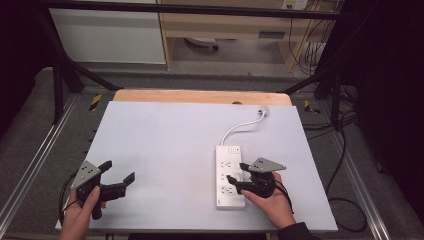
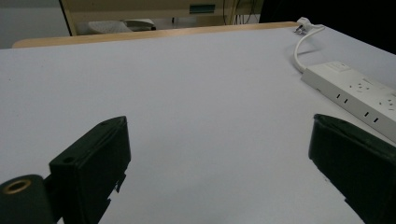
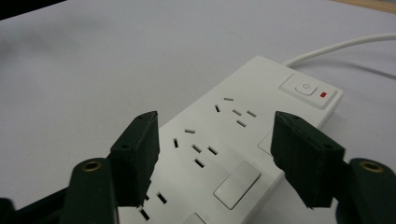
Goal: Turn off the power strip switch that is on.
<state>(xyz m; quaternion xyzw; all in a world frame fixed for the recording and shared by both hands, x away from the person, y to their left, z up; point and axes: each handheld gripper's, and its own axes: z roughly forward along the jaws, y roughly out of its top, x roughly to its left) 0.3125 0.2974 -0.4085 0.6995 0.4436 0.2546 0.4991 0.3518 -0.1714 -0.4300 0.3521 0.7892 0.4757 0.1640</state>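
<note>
My right gripper (image 1: 237, 174) hangs over the white power strip (image 1: 229, 176), jaws spread wide, gripping nothing. The strip lies flat on the white table (image 1: 165, 145), right of centre, its cord (image 1: 240, 126) running to the far edge. My left gripper (image 1: 119, 172) is likewise spread and empty, well apart at the near left.

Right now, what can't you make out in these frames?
- Power strip, high view: its right edge sits under the right gripper.
- Same strip, right gripper view: near end cut off by the bottom edge.
- Plug, high view: too small to see prongs.
- Left gripper, left gripper view: jaws cropped.
</note>
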